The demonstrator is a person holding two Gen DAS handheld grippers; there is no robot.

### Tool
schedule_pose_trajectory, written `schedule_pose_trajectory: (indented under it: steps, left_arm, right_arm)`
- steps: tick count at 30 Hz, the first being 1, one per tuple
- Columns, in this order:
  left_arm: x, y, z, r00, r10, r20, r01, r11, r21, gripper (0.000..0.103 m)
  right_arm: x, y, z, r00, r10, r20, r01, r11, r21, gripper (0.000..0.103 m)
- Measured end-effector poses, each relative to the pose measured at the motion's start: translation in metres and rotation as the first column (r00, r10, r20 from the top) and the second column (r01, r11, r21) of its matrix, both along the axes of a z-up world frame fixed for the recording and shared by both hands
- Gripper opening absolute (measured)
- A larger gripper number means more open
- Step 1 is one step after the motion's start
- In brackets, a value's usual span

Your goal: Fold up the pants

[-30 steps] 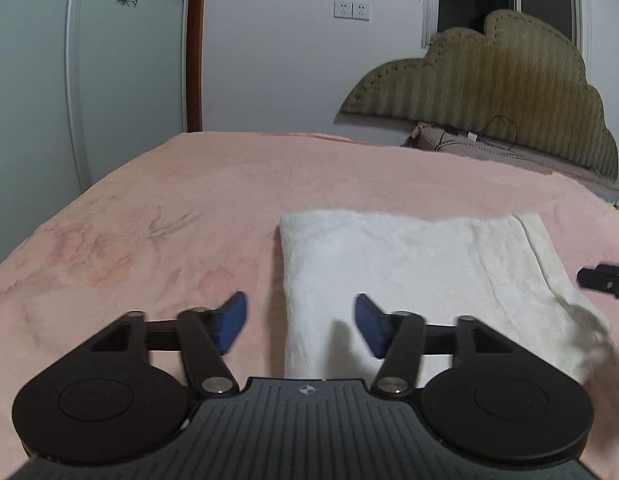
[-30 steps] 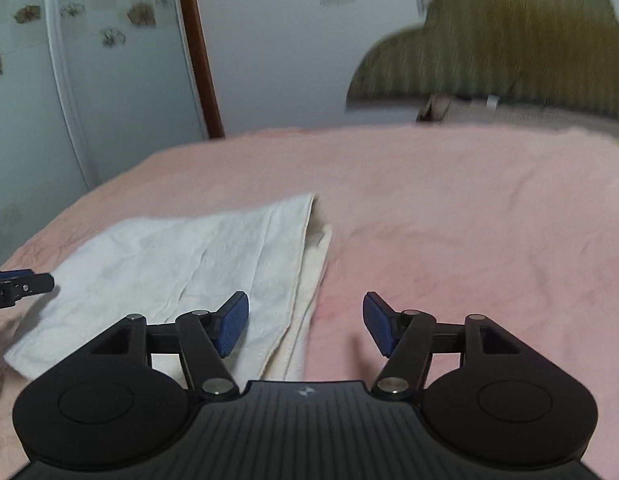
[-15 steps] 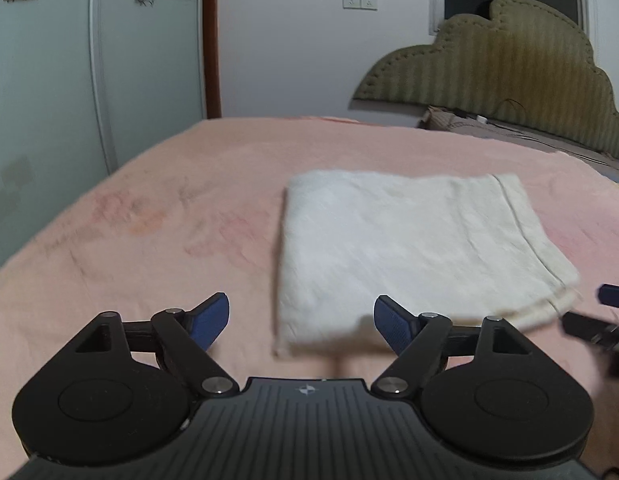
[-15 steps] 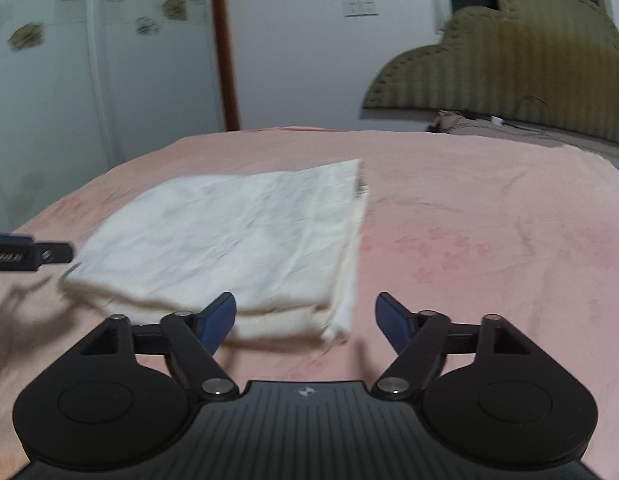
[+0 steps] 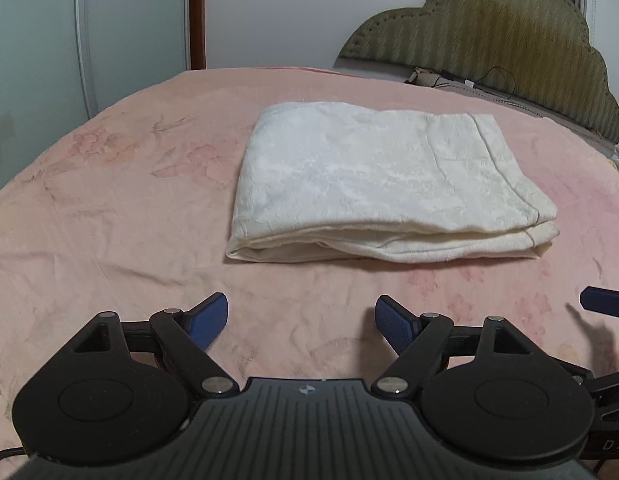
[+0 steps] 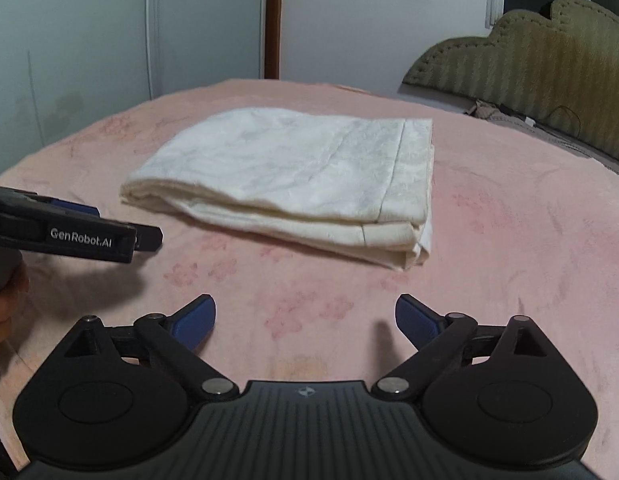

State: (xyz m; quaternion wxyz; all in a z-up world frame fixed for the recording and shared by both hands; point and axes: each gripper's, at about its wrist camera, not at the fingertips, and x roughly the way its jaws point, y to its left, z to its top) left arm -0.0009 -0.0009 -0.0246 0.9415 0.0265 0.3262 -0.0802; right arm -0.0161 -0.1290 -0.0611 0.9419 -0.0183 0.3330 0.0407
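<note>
While both grippers are hanging short of the cloth, the scene is reading like this:

Pants: the pants (image 5: 373, 184) are lying as a cream, folded rectangle in the middle of the pink bedspread (image 5: 109, 208), layers stacked and showing along the near edge.

Left gripper: the left gripper (image 5: 301, 322) is hovering just in front of the bundle; its jaws have just been opening and are standing spread, with only bedspread between them.

Right gripper: the right gripper (image 6: 305, 320) is sitting near the bundle's near right corner; its jaws have just been opening too, and are gaping wide on nothing.

Handling: the fabric is looking soft, light and limp, likely sagging and sliding open if lifted by one layer.

Where to grip: pinching through all layers at the near corners is looking safest.

Risk: catching the bedspread along with the cloth.
</note>
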Motion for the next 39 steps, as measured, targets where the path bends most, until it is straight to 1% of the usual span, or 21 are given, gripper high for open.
schedule_pose_trajectory:
  steps: [3,6,15,24,39]
  left_arm:
    - [-0.003,-0.004,-0.002,1.000,-0.006,0.012,0.006,1.000,0.025,0.088]
    - [-0.005,-0.007,-0.004,1.000,-0.007,0.013,0.007,0.999,0.035,0.092]
    - [-0.008,-0.008,-0.003,1.000,0.015,0.017,-0.016,0.999,0.040,0.093]
    - [-0.007,-0.008,-0.003,1.000,0.016,0.011,-0.016,0.999,0.048,0.094]
    - [-0.010,-0.006,-0.005,0.999,0.027,0.027,-0.029,0.998,0.054,0.094]
  right_arm:
    - [-0.001,-0.005,-0.002,1.000,-0.018,-0.020,0.018,0.999,0.041,0.098]
    - [-0.002,-0.008,-0.002,0.999,-0.036,-0.026,0.037,0.998,0.049,0.098]
    - [-0.001,-0.004,-0.002,0.998,-0.051,-0.035,0.053,0.997,0.052,0.099]
    - [-0.001,-0.001,-0.004,0.998,-0.053,-0.036,0.056,0.997,0.059,0.099]
    - [-0.002,0.003,-0.004,0.998,-0.052,-0.028,0.054,0.996,0.076,0.099]
